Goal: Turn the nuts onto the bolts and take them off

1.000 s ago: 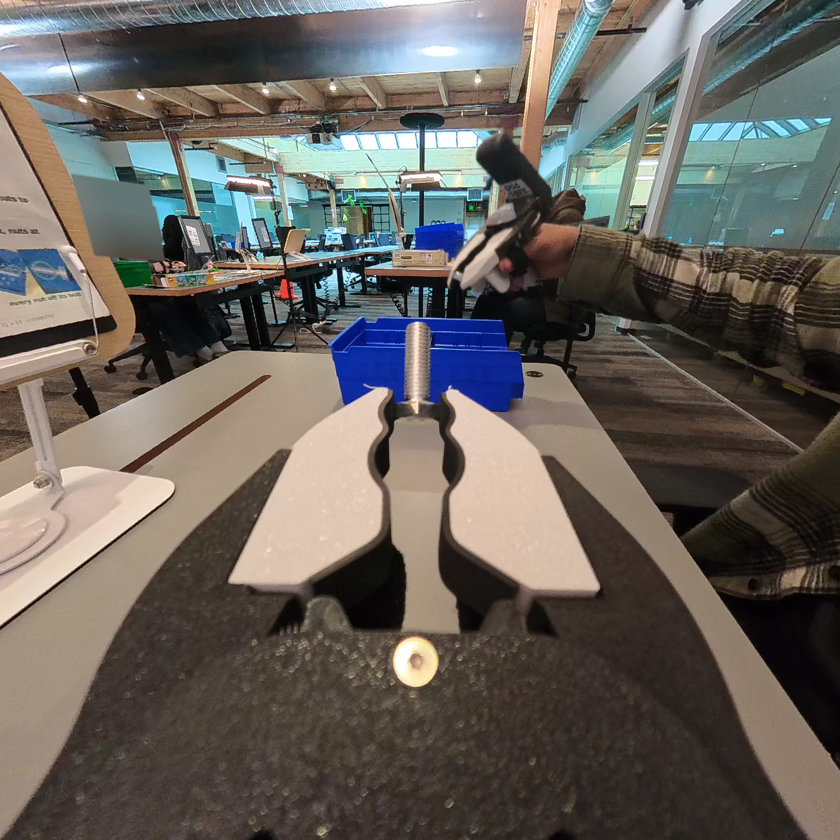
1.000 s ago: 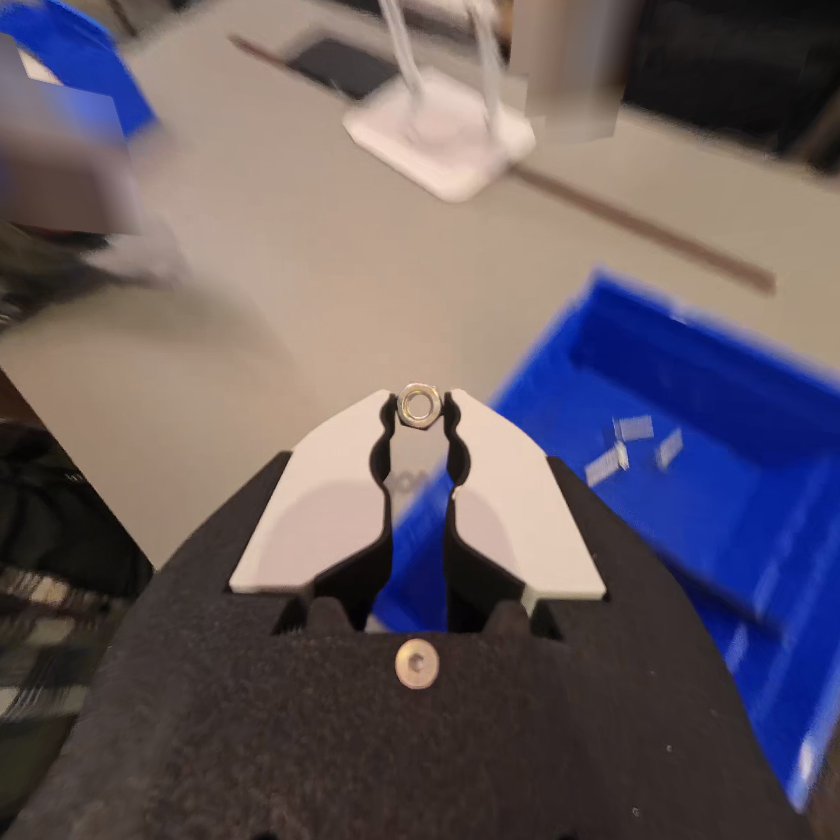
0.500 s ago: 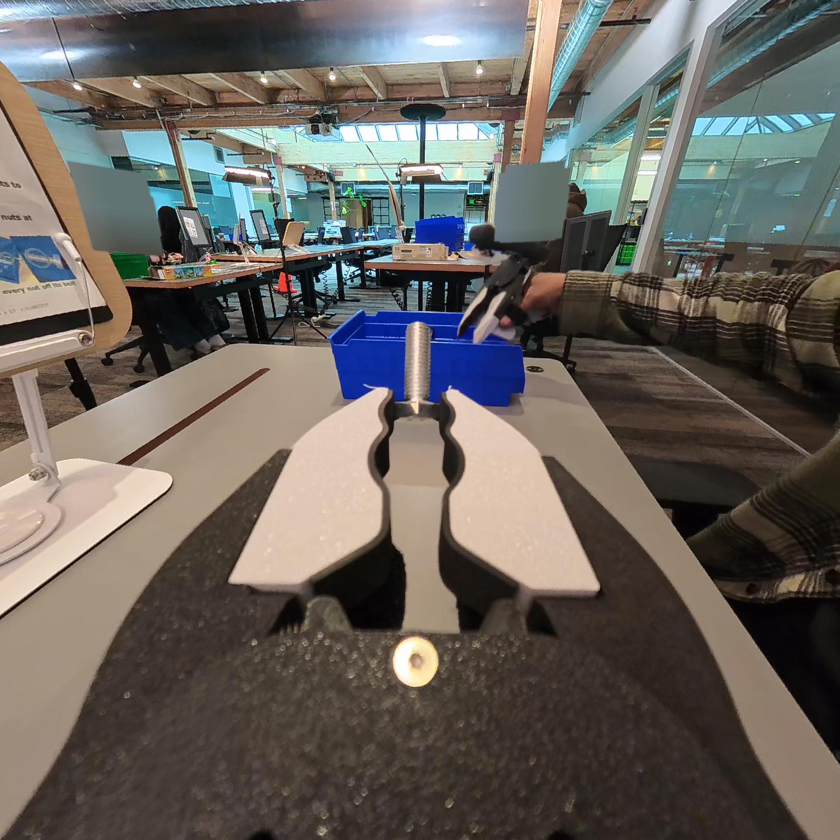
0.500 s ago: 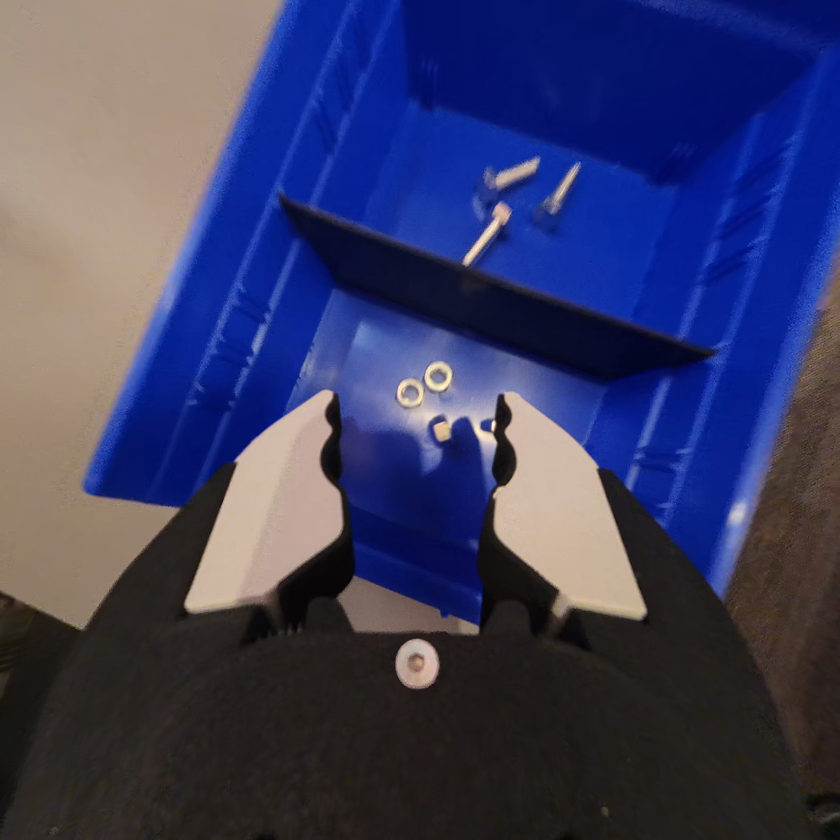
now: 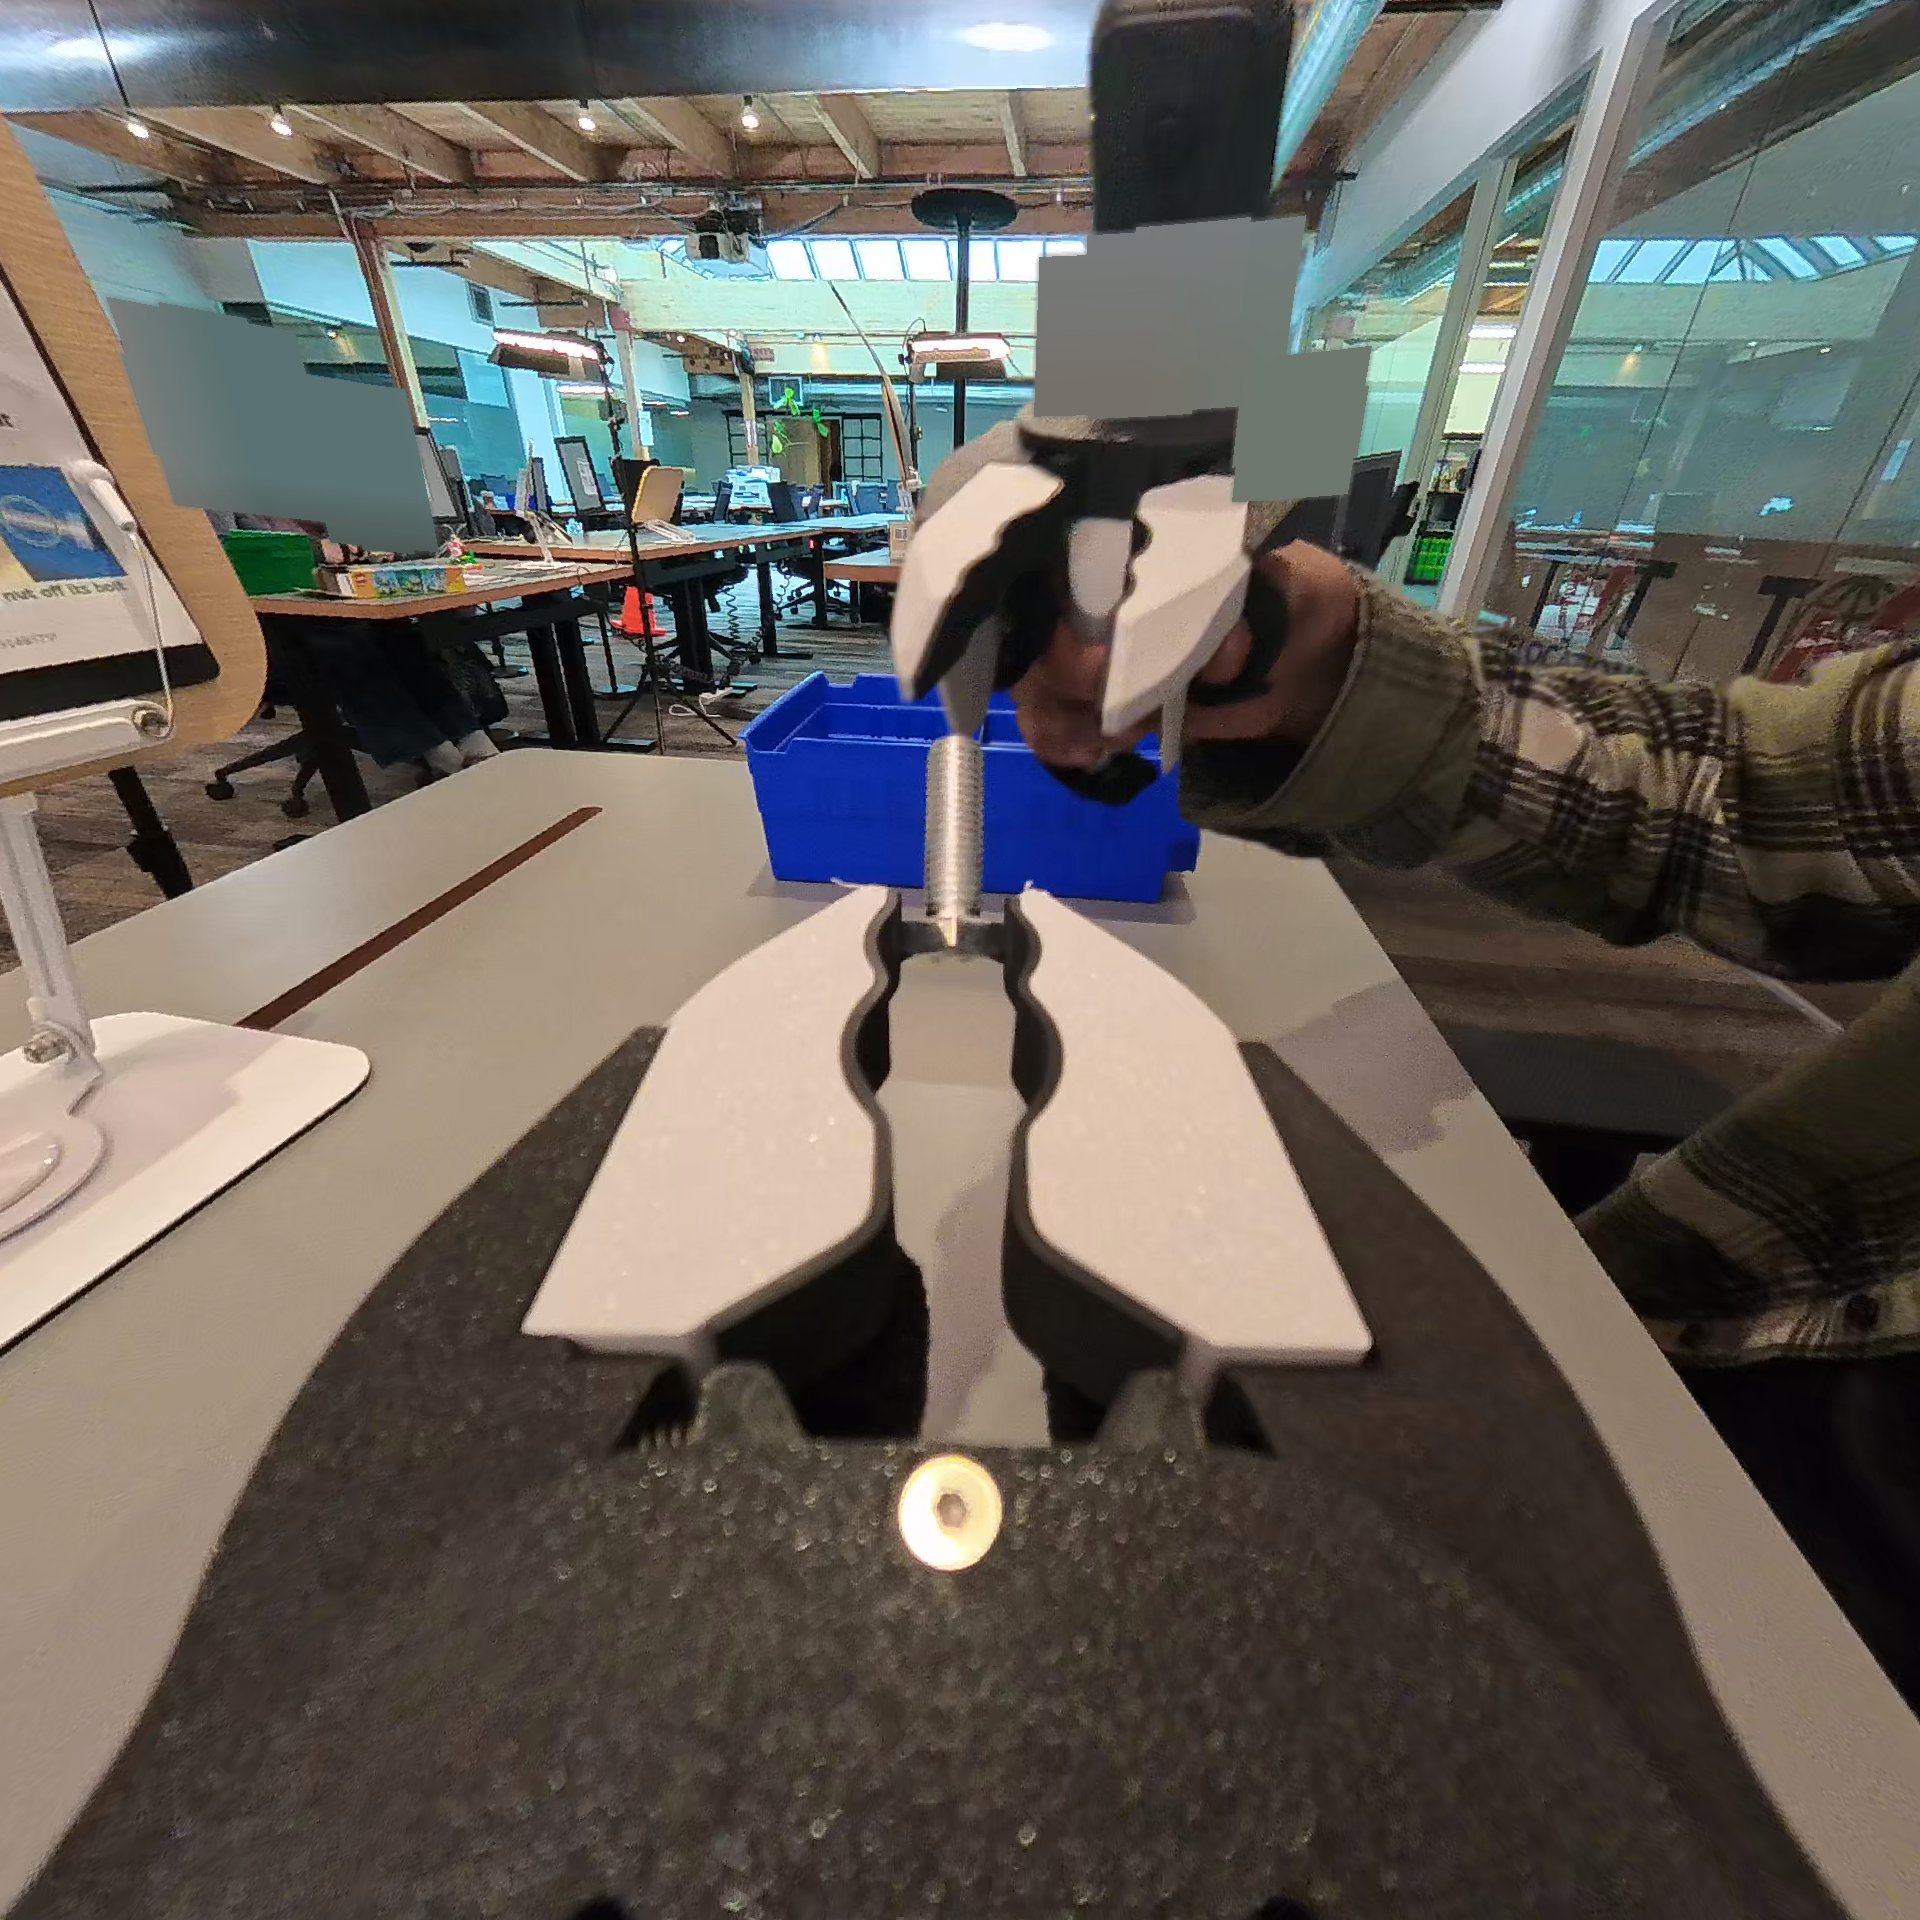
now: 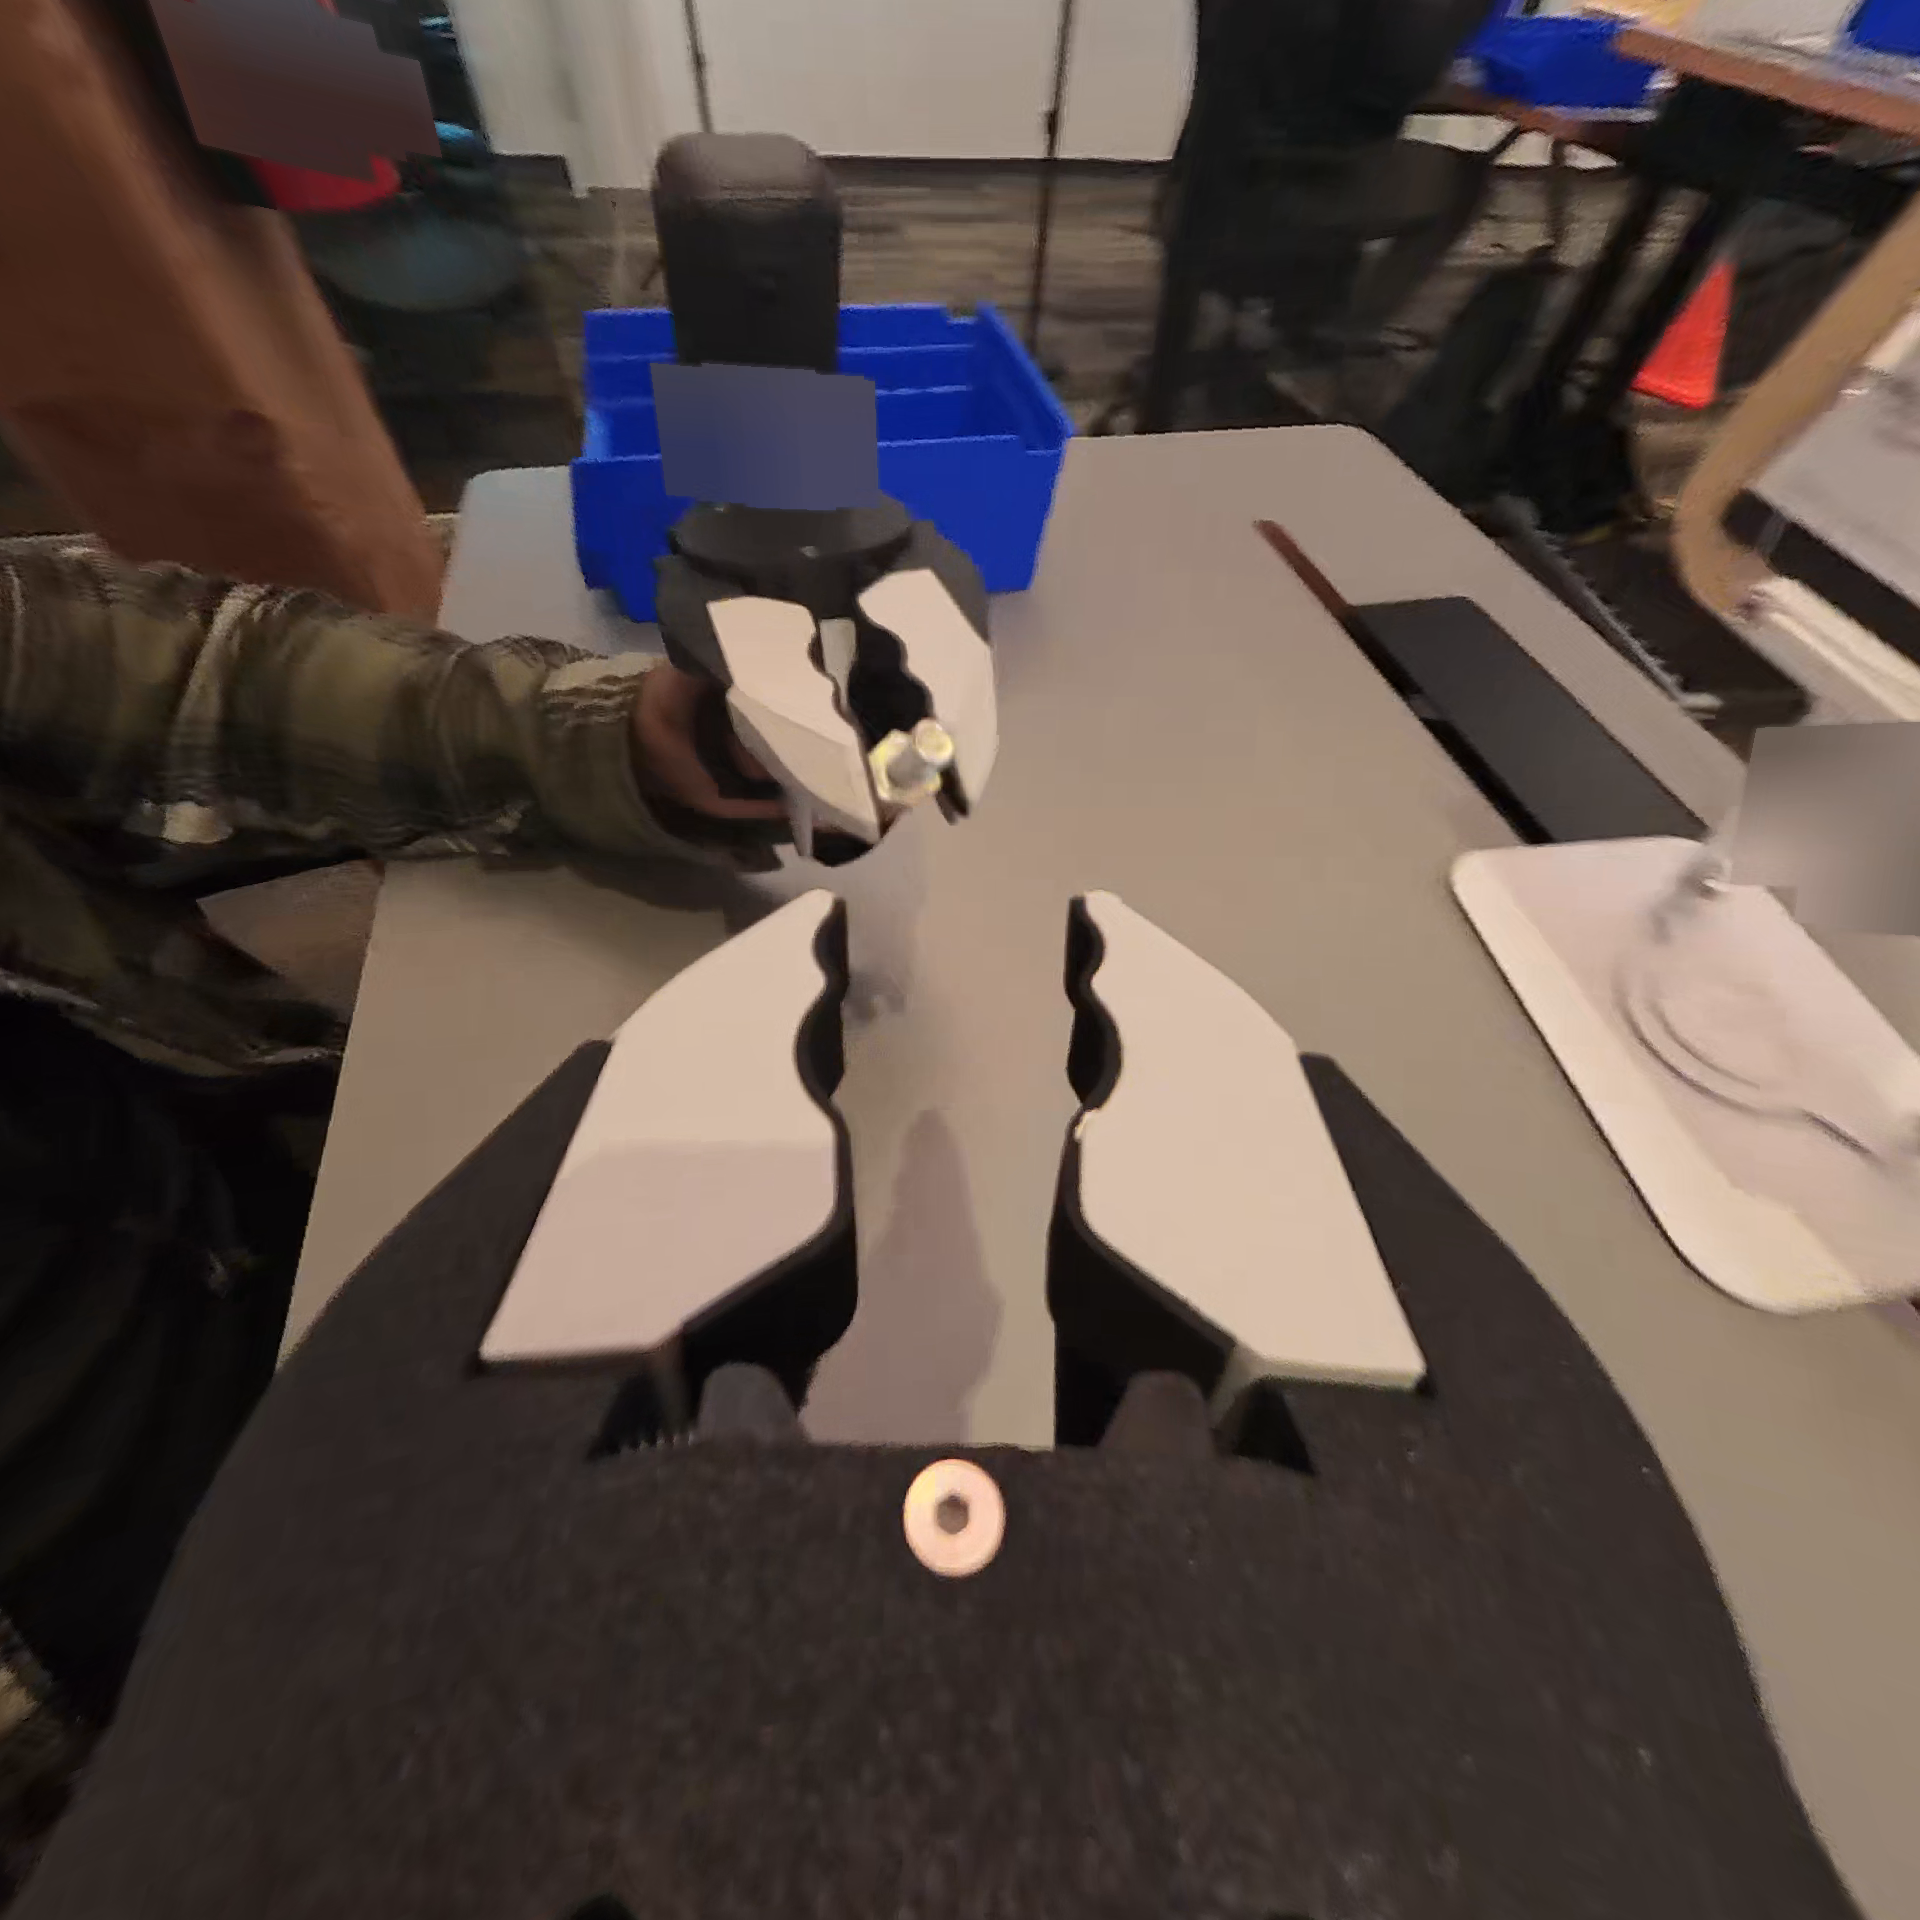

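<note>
The bolt (image 5: pixel 954 821) is pinched upright by its head in the left tongs (image 5: pixel 951 914) above the desk (image 5: pixel 582 894). The right tongs (image 6: pixel 956 935) are spread and empty beside it; the bare thread could be knocked askew by them.

Right tongs (image 6: pixel 956 977) spread wide over grey table (image 6: pixel 1195 623), facing left tongs (image 6: pixel 914 774) clamped on bolt (image 6: pixel 912 762).

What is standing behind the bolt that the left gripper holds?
Behind the bolt, held in the left gripper, stands a blue bin on the grey table. The open right gripper hangs above. The bin's contents are hidden by its wall.
</note>
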